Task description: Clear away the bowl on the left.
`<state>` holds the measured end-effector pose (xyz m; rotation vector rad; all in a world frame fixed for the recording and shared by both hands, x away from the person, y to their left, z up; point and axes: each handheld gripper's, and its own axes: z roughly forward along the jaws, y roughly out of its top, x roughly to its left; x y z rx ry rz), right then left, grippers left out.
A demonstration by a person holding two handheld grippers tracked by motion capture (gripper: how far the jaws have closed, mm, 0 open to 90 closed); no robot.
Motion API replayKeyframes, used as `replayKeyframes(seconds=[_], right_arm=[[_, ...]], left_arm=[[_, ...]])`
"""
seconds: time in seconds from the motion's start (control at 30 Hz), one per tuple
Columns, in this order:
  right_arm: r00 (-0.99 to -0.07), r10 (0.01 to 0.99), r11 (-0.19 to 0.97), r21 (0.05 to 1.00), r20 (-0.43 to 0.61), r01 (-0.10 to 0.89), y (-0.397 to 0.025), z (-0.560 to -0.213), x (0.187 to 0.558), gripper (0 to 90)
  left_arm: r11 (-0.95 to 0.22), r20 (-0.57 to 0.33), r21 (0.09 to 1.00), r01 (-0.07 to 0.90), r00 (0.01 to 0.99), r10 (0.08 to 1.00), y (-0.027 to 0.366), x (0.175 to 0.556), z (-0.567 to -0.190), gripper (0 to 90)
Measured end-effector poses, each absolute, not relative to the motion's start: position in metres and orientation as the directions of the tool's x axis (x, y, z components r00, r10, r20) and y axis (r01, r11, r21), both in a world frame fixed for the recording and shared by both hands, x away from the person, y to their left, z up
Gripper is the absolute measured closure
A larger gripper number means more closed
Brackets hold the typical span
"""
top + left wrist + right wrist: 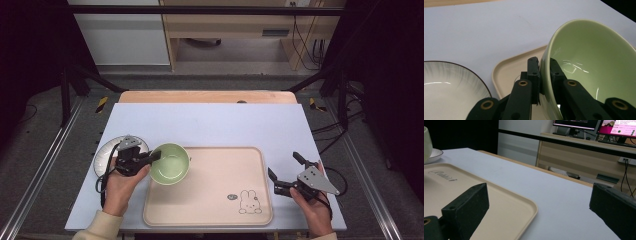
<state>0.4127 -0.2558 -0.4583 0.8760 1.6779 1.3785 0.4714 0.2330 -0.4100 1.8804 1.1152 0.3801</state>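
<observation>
A pale green bowl [171, 163] hangs tilted over the left end of the beige tray [215, 195]. My left gripper [156, 156] is shut on the bowl's rim, one jaw inside and one outside; the left gripper view shows the bowl [594, 67] pinched by my left gripper [545, 65] above the tray's corner [506, 72]. To the right of the tray, my right gripper [285, 166] is open and holds nothing. Its jaws stand wide apart over the tray's edge [524, 207] in the right gripper view.
A white plate with a dark rim [107, 152] lies on the table left of the tray, under my left hand. The tray has a rabbit drawing [249, 202] near its front right. The light table [225, 122] stretches bare behind the tray.
</observation>
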Motion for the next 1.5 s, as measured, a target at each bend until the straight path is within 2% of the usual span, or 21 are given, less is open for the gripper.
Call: replayKeyframes(seconds=[0.43,1.5], right_arm=[[-0.434,0.891,0.161,0.986,-0.131,0.033,-0.263,-0.458,0.413,2.8],[-0.456,0.88,0.176,0.983,-0.135,0.049,-0.258,-0.459,0.413,2.9]], left_arm=[[-0.212,-0.189,0.813,0.543,0.589,0.785,0.212,0.469,-0.409,82.7],[-0.267,-0.216,0.782,0.564,0.646,0.732,0.167,0.47,-0.424,82.6]])
